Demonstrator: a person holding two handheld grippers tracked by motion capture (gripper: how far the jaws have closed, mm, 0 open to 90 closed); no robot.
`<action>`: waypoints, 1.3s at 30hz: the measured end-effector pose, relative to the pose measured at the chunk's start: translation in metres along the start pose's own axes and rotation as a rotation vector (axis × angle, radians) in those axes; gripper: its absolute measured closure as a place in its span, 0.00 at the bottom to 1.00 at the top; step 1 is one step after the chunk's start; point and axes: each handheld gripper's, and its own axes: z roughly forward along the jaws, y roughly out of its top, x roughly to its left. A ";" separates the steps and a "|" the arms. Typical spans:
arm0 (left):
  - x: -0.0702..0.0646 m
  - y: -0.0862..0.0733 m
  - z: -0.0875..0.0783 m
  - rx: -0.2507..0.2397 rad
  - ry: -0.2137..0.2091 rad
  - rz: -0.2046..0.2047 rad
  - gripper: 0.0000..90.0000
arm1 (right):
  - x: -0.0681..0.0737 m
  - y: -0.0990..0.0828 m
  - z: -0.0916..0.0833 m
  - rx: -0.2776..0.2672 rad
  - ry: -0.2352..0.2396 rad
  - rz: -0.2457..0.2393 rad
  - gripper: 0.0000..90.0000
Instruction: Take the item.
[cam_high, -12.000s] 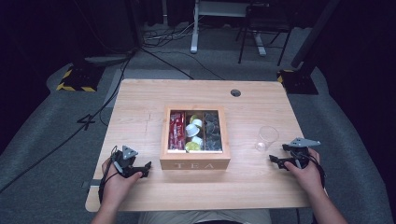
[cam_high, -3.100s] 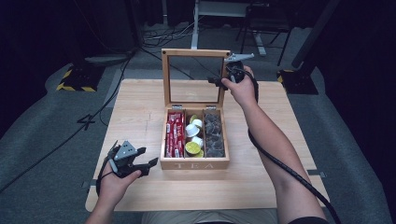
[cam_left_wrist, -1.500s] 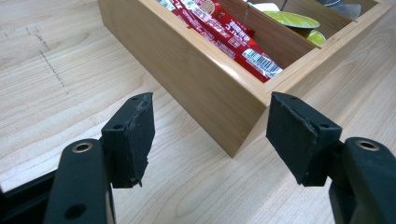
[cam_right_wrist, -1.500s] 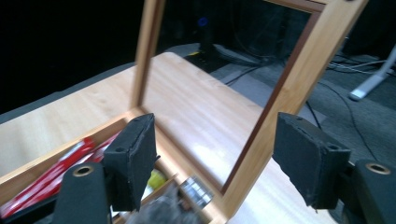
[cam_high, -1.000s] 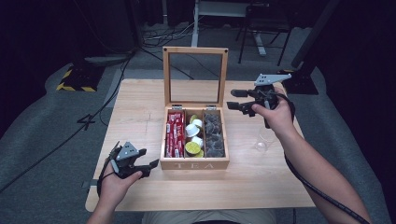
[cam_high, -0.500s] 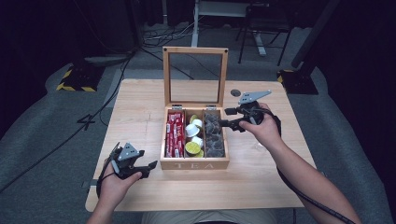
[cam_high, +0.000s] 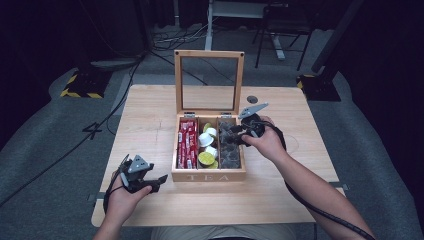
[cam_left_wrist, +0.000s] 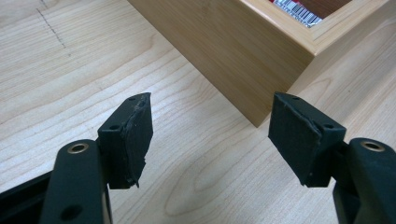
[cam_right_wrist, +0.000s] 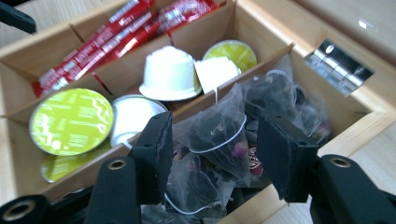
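An open wooden tea box (cam_high: 209, 176) stands mid-table with its glass lid (cam_high: 208, 82) upright. It holds red sachets (cam_high: 187, 144) on the left, capsules (cam_high: 207, 150) in the middle and mesh tea bags (cam_high: 229, 149) on the right. My right gripper (cam_high: 231, 133) dips into the right compartment. In the right gripper view its jaws have just been closing and the right gripper (cam_right_wrist: 212, 140) straddles a pyramid tea bag (cam_right_wrist: 219, 133), the pads not visibly pressing it. My left gripper (cam_high: 159, 182) rests open on the table by the box's front left corner, and the left gripper (cam_left_wrist: 210, 126) holds nothing.
A clear glass (cam_high: 295, 144) stands right of the box, just past my right wrist. A round cable hole (cam_high: 251, 99) sits in the tabletop behind the box. The right gripper's cable trails along the forearm. Dark floor with cables and stands surrounds the table.
My right gripper has come down and to the left from above the table's right side into the box's tea bag compartment, jaws narrower. The left gripper has stayed put.
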 end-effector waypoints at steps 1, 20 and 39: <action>0.000 0.000 0.001 0.000 -0.002 0.003 0.35 | -0.001 -0.001 0.006 0.013 0.002 0.006 0.50; -0.001 0.000 0.002 -0.001 -0.004 0.011 0.35 | -0.001 0.002 0.025 0.118 -0.019 -0.040 0.83; 0.001 -0.001 0.002 -0.008 -0.001 0.003 0.35 | -0.006 0.006 0.003 0.008 -0.009 -0.006 0.85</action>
